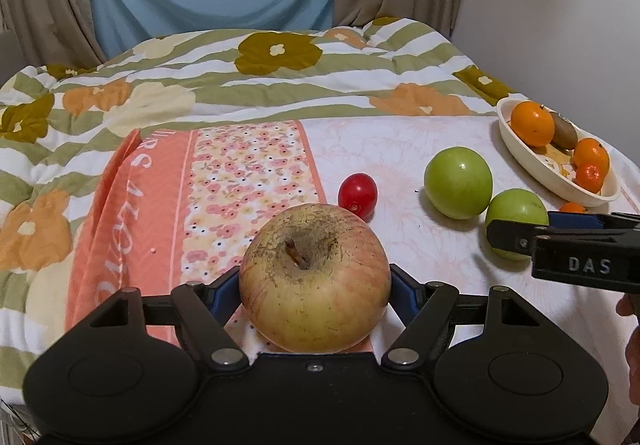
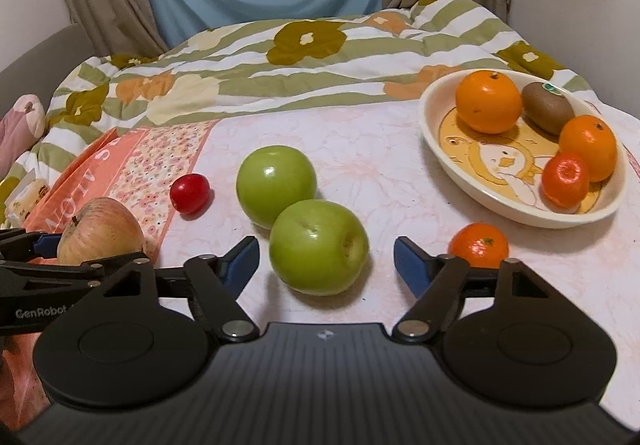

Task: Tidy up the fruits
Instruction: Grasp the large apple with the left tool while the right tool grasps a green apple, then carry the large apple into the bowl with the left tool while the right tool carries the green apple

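So the left gripper (image 1: 315, 291) has its blue pads pressed on both sides of a big yellowish-red apple (image 1: 315, 277), stem up, gripped tight. The right gripper (image 2: 325, 260) is spread wide with the nearer green apple (image 2: 319, 246) sitting between its fingers, pads not touching it. Taking the cream bowl (image 2: 436, 149) as the landmark: it holds two oranges, a kiwi (image 2: 547, 107) and a mandarin. A loose mandarin (image 2: 479, 245) sits just in front of the bowl, the second green apple (image 2: 276, 183) is off to its left, touching the first one, and a small red fruit (image 2: 190, 193) lies further left still.
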`<state>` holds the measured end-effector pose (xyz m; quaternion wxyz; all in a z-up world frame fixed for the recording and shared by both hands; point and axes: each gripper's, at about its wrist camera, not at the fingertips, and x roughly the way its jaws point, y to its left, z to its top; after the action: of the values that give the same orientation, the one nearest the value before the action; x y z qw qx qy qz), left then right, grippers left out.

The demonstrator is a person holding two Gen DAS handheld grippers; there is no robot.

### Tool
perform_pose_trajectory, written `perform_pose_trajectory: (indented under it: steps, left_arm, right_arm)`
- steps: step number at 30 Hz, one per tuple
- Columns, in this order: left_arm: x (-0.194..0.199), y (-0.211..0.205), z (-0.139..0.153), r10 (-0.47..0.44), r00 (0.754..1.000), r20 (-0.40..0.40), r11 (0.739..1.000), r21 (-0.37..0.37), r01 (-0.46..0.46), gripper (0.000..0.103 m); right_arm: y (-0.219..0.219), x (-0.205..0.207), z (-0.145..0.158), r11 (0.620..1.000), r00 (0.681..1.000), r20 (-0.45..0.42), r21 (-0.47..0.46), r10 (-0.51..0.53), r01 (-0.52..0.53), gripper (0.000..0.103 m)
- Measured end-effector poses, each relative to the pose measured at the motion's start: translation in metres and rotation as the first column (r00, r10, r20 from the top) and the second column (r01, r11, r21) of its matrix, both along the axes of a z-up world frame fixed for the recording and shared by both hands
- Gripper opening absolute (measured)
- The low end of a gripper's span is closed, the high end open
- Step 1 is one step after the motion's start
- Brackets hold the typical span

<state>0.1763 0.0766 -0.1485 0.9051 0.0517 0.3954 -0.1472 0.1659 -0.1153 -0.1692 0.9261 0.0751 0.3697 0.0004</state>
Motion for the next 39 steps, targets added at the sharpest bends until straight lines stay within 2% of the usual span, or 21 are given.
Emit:
perform_pose_trajectory:
  steps: [12,15,23,31,39]
  left_arm:
    - [-0.014,0.003,0.003,0.007,1.0,0.02,1.0,0.012,-0.007,0.078]
    - [-0.016,0.004,0.002,0.008,1.0,0.021,1.0,0.015,-0.008,0.078]
    - [-0.026,0.002,0.012,0.016,0.999,0.039,1.0,0.015,-0.017,0.078]
    - [-0.038,-0.005,0.032,0.025,0.997,0.069,0.999,0.02,-0.026,0.078]
    - [-0.051,-0.024,0.064,0.033,0.996,0.08,0.999,0.01,-0.034,0.078]
  right_arm:
    - [0.001,0.004,-0.003,1.0,1.0,0.004,0.004,0.0,0.0,0.079]
    - [0.001,0.006,-0.005,1.0,1.0,0.001,0.014,0.002,-0.002,0.071]
    - [0.0,-0.005,0.0,1.0,1.0,0.0,0.01,0.016,-0.016,0.071]
    - [-0.012,-0.025,0.021,1.0,1.0,0.014,0.019,0.014,-0.014,0.071]
    - [-0.037,-0.044,0.057,0.999,0.999,0.021,0.018,0.028,-0.028,0.071]
